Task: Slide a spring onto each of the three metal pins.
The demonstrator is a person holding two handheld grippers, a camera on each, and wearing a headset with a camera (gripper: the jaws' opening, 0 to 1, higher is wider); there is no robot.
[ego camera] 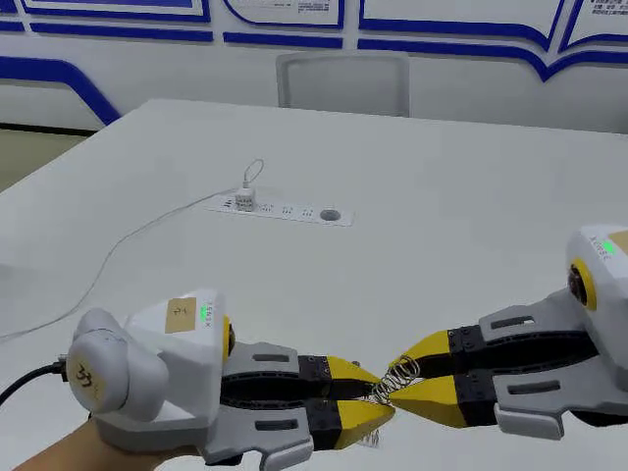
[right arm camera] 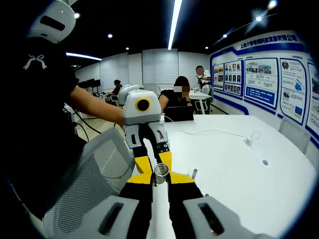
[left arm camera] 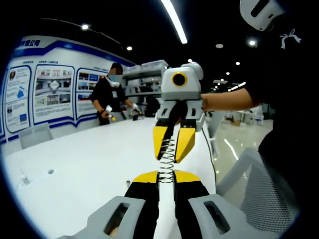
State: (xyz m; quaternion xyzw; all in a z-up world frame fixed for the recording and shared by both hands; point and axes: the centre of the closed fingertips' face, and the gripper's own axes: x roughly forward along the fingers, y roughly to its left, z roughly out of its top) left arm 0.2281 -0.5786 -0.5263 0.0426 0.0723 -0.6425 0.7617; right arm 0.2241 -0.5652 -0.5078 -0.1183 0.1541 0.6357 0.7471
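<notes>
over a white table (ego camera: 442, 226) carrying a power strip (ego camera: 280, 208), the left gripper (ego camera: 378, 399) and right gripper (ego camera: 395, 381) meet tip to tip, both clenched on one spring (ego camera: 400, 373). blue-trimmed wall panels (ego camera: 294, 20) and a grey chair (ego camera: 341, 83) stand behind.

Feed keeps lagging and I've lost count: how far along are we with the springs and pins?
Done: no finished pin can be made out. The small metal parts on the table by the left gripper are too small to read.
In hand: one spring is gripped at one end by the left gripper and at the other by the right gripper.
Left: probably most of the three.
</notes>
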